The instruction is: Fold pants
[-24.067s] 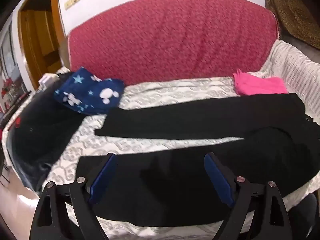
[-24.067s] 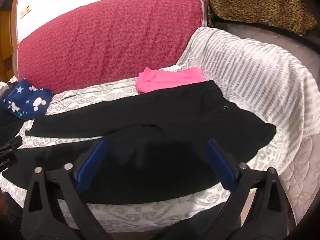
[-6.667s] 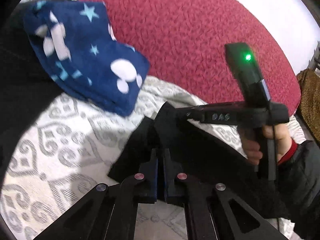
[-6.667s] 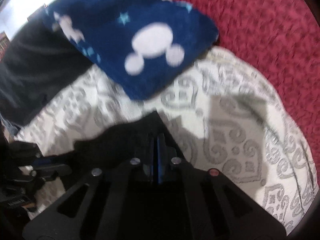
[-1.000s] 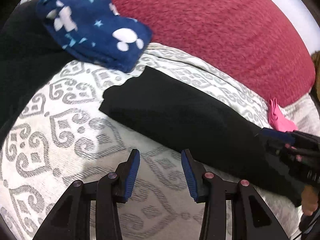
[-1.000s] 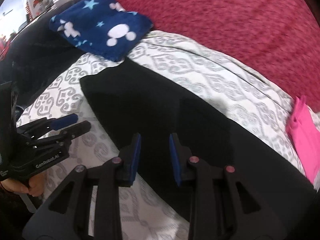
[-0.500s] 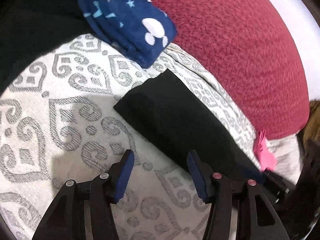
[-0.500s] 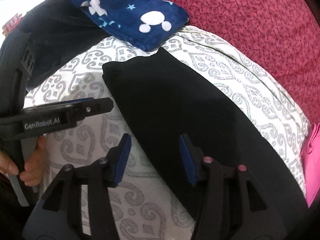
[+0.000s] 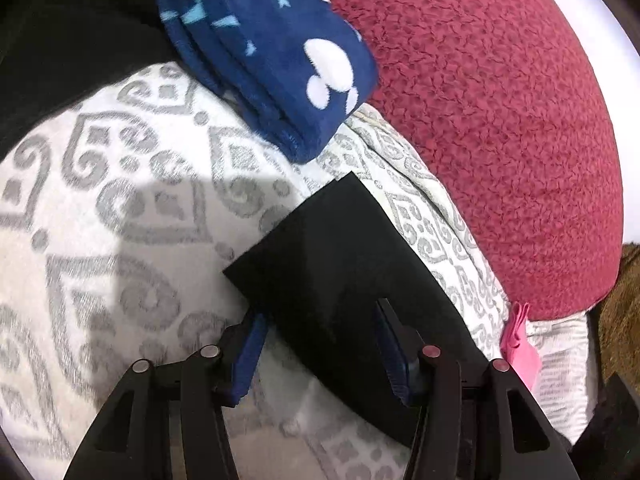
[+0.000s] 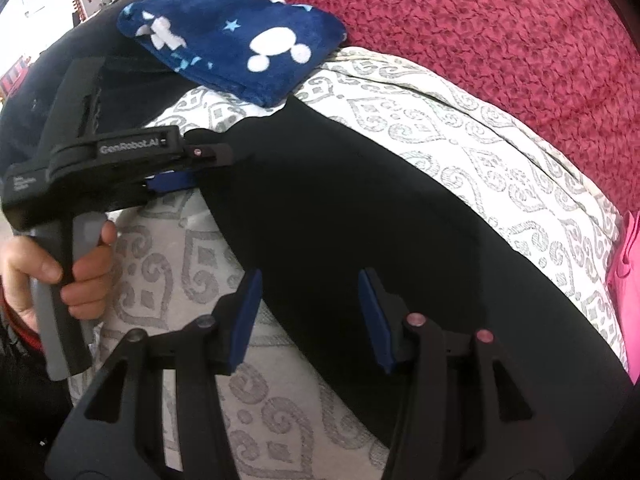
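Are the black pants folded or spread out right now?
Folded lengthwise: the black pants lie as one narrow strip on the patterned cover.

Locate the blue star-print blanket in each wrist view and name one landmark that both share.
Left wrist: blue star-print blanket at top centre, left of the red sofa back, beyond the black pants.
Right wrist: the blanket at upper left, above the left gripper.
Shared landmark: the pants' hem end on the grey-patterned cover.
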A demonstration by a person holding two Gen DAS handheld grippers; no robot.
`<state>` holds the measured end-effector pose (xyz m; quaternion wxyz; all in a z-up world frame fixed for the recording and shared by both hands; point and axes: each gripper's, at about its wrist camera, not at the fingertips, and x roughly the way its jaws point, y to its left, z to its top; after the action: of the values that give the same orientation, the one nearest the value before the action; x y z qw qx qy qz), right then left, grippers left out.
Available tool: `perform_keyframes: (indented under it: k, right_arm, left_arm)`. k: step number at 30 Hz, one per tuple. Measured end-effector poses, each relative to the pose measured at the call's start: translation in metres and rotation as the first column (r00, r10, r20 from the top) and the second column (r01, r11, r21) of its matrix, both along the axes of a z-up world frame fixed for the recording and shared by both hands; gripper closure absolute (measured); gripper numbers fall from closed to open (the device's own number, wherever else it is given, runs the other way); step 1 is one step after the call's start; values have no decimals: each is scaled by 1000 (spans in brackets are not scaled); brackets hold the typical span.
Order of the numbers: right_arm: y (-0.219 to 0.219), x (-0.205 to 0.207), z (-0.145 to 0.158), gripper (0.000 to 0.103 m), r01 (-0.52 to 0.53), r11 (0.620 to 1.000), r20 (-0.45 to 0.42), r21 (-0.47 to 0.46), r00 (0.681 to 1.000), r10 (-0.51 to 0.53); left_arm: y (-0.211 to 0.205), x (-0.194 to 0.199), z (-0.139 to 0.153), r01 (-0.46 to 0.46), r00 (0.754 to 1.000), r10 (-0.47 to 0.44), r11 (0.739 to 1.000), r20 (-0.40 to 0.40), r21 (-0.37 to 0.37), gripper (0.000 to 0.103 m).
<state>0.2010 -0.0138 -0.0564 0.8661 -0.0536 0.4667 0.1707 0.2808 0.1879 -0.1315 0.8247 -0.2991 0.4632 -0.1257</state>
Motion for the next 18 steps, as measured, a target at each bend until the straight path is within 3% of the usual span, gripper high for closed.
perform_keyframes:
  k: [2, 5, 13, 18]
  right_arm:
    - [-3, 1, 0, 51, 16, 1000, 0, 10, 1000, -16]
    - [-9, 0, 0, 52, 54, 998, -5, 33, 999, -54]
    - [-44, -22, 7, 51, 180, 981, -19, 77, 984, -179]
    - [-82, -41, 11, 51, 270, 959, -36, 86, 963, -268]
  left_arm:
    - [1, 4, -4, -9, 1000, 10, 999, -11, 33, 82]
    - [8, 4, -9, -15, 999, 13, 999, -30, -42, 96]
    - [-9, -8, 11, 3, 999, -8, 996, 54, 86, 98]
    - [-32, -18, 40, 16, 990, -42, 981, 132, 191, 98]
